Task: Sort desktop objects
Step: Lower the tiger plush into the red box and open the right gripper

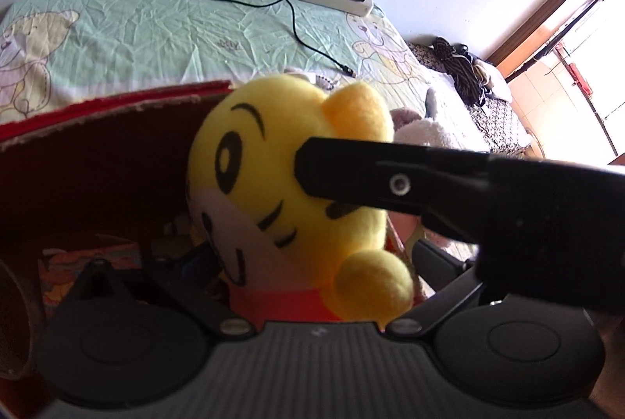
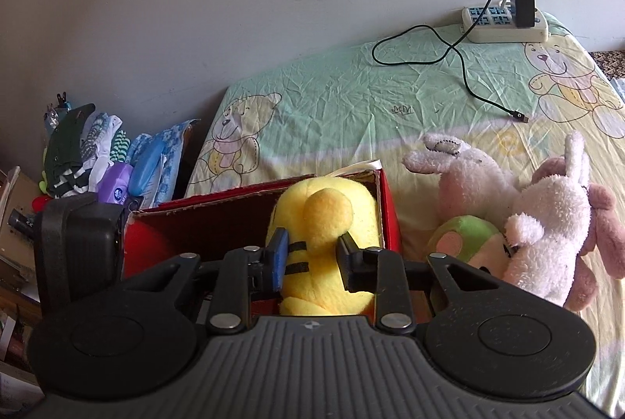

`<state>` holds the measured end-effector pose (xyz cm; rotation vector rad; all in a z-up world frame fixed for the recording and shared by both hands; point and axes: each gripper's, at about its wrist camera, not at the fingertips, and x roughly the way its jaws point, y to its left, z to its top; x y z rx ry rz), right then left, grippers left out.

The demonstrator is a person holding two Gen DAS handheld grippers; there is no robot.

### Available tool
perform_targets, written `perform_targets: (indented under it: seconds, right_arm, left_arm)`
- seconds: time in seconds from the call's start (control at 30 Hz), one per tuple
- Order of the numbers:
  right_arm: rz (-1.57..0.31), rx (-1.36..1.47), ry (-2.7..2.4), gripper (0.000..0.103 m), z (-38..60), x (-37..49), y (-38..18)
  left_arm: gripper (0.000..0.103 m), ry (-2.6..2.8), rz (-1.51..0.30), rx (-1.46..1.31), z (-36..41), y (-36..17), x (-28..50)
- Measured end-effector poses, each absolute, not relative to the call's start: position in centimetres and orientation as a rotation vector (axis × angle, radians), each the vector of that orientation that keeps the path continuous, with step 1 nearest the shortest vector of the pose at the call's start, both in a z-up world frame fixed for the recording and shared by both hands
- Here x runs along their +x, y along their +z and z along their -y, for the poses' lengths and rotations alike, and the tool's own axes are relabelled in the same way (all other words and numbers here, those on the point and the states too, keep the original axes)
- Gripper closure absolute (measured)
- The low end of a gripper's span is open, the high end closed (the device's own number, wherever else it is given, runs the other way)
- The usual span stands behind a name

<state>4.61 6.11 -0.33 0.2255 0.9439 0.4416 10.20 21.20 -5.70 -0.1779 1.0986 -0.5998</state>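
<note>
A bed [image 2: 351,98] with a mint sheet printed with teddy bears fills the background of both views, set against a pale wall. On the sheet, near the wall, lies a white power strip [image 2: 504,24] with a black charger [image 2: 521,7] plugged in, and a thin black cable [image 2: 461,67] loops across the fabric.

A red cardboard box [image 2: 218,220] stands at the near edge of the bed. Just beside it on the sheet lies a heap of soft toys: a pale pink rabbit [image 2: 472,177], a fluffy white and pink toy [image 2: 554,223] and a green one [image 2: 465,235] tucked between them.

The yellow tiger toy [image 2: 324,243] sits at the box's right end, above its open top. The right gripper [image 2: 312,259] is clamped on the toy's body, one finger pressing each side.

In the left wrist view the tiger's face [image 1: 265,184] is close in front of the left gripper [image 1: 312,282]. A black finger [image 1: 371,180] lies across the toy's head. Its second finger is not visible, so I cannot tell whether that claw is apart or closed.

Left of the box, a pile of clothes and packets [image 2: 109,161] leans on the wall.
</note>
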Motion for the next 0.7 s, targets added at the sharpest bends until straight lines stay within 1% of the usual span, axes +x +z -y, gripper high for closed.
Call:
perform_targets:
  seconds: [0.2, 0.47, 0.63, 0.7]
  right_arm:
    - [-0.969, 0.203, 0.427, 0.075, -6.5, 5.3, -1.1]
    - [-0.992, 0.247, 0.439, 0.075, -6.0, 6.1, -1.9]
    - [-0.971, 0.278, 0.457, 0.075, -5.5, 5.8, -2.0]
    - [-0.957, 0.287, 0.459, 0.073, -5.3, 5.6, -1.9]
  left_arm:
    - [0.000, -0.584, -1.142, -0.175, -20.7, -6.3, 10.6]
    - [0.000, -0.567, -1.167, -0.196, -20.6, -6.8, 10.8]
    - [0.000, -0.555, -1.162, -0.176, -20.3, -6.6, 10.7]
    - [0.000, -0.550, -1.154, -0.165, -20.2, -6.5, 10.6]
